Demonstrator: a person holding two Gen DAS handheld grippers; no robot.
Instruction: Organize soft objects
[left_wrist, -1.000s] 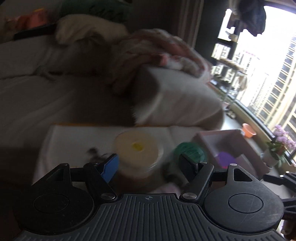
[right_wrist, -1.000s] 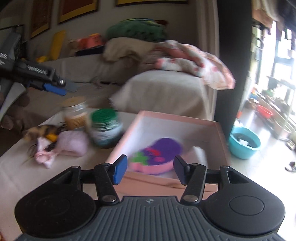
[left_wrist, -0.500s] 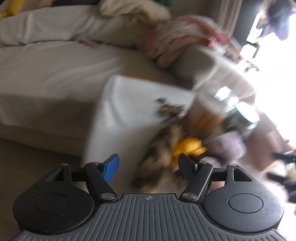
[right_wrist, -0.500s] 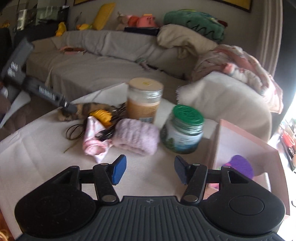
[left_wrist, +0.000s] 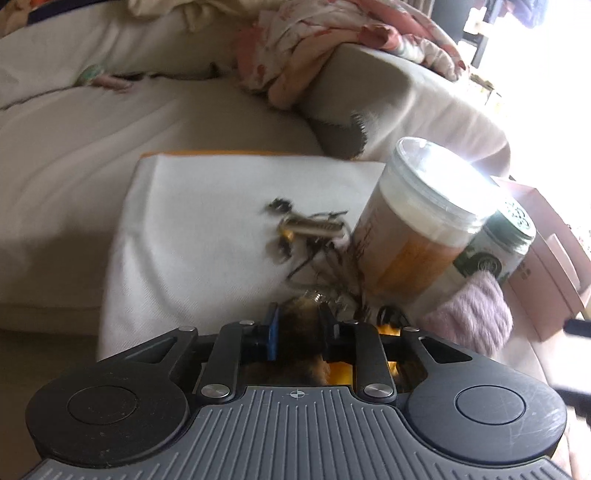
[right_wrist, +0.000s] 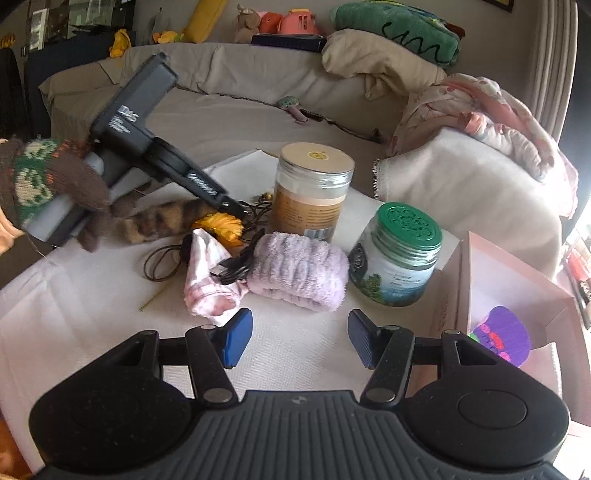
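Observation:
My left gripper (left_wrist: 298, 325) is shut on a brown striped furry toy (left_wrist: 300, 332) with a yellow-orange part (left_wrist: 343, 371), low over the white-covered table (left_wrist: 192, 221). The right wrist view shows that gripper (right_wrist: 236, 210) on the toy (right_wrist: 159, 221). A lilac fluffy roll (right_wrist: 299, 271) and a pink-white cloth (right_wrist: 208, 278) lie just ahead of my open, empty right gripper (right_wrist: 300, 338). A purple soft toy (right_wrist: 502, 336) lies in the pink box (right_wrist: 517, 284) at the right.
A tall brown jar (right_wrist: 314, 192) and a green-lidded jar (right_wrist: 397, 256) stand behind the soft things. Black cords (right_wrist: 236, 267) and a metal clip (left_wrist: 310, 227) lie tangled on the table. A sofa (right_wrist: 258, 88) with blankets and cushions is behind.
My left gripper has come down onto the striped toy and closed on it. My right gripper has swung left from the pink box toward the lilac roll and stayed open.

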